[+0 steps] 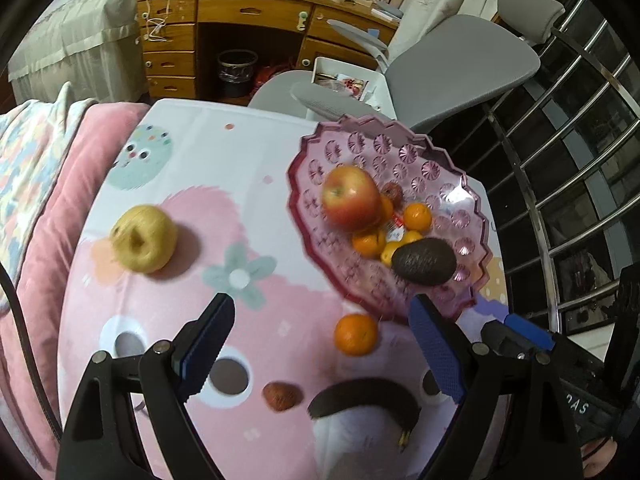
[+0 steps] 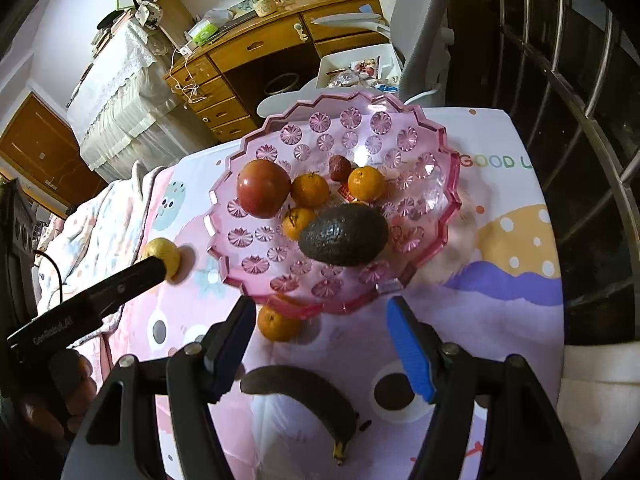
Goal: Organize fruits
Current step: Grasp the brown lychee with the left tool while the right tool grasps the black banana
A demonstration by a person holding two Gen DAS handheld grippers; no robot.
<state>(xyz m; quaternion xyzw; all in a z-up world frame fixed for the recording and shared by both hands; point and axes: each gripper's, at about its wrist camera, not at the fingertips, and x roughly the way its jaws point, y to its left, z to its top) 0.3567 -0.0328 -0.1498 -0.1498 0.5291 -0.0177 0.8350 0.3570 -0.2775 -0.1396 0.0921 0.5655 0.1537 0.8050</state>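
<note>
A pink glass fruit bowl [image 1: 470, 200] [image 2: 432, 152] holds a red apple [image 1: 350, 198] [image 2: 263, 188], several small oranges [image 1: 417, 217] [image 2: 366, 183], a lychee [image 2: 339, 168] and a dark avocado [image 1: 424, 262] [image 2: 343, 234]. On the cloth lie a yellow pear [image 1: 144, 238] [image 2: 170, 256], a loose orange [image 1: 356, 334] [image 2: 278, 324], a lychee [image 1: 281, 396] and a blackened banana [image 1: 368, 400] [image 2: 304, 400]. My left gripper [image 1: 322, 340] is open and empty above the cloth. My right gripper [image 2: 322, 346] is open and empty, just before the bowl's near rim.
The table wears a pink cartoon cloth [image 1: 224, 168]. A pink blanket [image 1: 52, 184] lies to the left, a grey office chair [image 1: 460, 64] and wooden desk [image 1: 248, 12] stand behind, and a metal railing [image 1: 568, 152] runs on the right.
</note>
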